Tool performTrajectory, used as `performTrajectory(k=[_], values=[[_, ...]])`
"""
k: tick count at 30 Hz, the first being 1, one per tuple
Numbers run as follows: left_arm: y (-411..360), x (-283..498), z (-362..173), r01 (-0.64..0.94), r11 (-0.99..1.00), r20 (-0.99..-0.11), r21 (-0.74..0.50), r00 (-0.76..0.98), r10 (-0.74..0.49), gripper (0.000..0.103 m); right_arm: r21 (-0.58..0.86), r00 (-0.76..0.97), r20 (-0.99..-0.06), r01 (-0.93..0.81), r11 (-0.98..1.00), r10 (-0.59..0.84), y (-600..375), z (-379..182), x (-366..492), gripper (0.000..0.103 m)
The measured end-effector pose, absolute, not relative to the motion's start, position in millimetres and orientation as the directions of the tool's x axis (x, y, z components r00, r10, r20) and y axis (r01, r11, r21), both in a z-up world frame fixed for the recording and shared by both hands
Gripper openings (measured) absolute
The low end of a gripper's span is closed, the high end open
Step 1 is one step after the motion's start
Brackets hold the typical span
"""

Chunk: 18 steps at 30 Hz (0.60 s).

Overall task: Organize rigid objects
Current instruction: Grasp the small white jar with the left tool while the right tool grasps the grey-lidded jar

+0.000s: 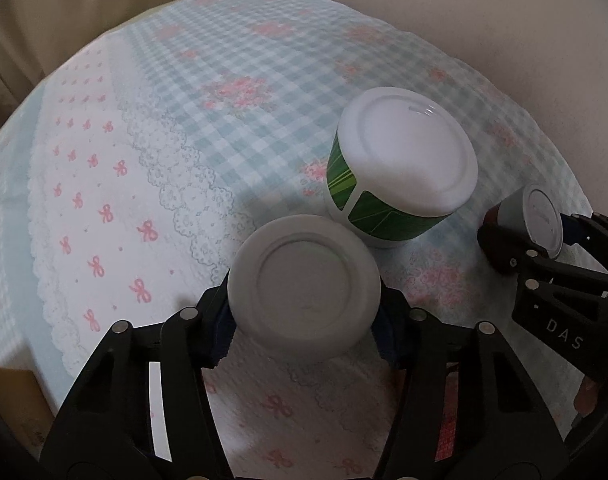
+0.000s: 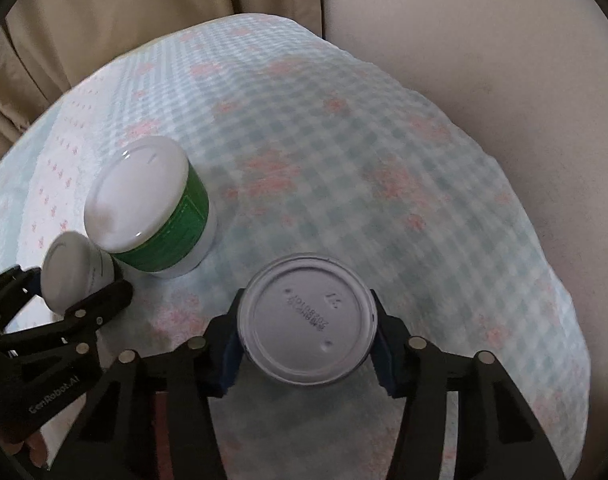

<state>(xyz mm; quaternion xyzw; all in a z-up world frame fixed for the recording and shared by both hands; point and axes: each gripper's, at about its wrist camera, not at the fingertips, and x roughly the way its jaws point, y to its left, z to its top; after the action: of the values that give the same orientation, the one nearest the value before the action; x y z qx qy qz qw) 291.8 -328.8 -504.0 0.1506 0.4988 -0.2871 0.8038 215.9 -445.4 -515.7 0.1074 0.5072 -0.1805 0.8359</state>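
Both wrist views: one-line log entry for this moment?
left hand-held gripper: shut on white jar | right hand-held gripper: shut on grey-lidded jar | green jar: upright on tablecloth

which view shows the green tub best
The left wrist view. The green tub sits near the middle of that picture, sharp, with its white lid and striped green label plain. The right wrist view shows the same tub off to the left and slightly blurred, partly behind the small jar in the left gripper.
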Motion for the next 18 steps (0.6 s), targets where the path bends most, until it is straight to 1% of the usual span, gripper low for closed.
performTrajectory(k=[9,18], values=[[-326,289,-498,0.599,0.799,-0.887,-0.047,0.344,-0.309,0.053,-0.004,0.422,-0.885,0.412,0.911,-0.194,-446,-514,216,0.05],[-318,278,-461,0.58,0.814,-0.867,-0.04,0.385,-0.317,0.053,0.013,0.437,-0.877,0.437,0.899,-0.199,-451,-490,202,0.05]])
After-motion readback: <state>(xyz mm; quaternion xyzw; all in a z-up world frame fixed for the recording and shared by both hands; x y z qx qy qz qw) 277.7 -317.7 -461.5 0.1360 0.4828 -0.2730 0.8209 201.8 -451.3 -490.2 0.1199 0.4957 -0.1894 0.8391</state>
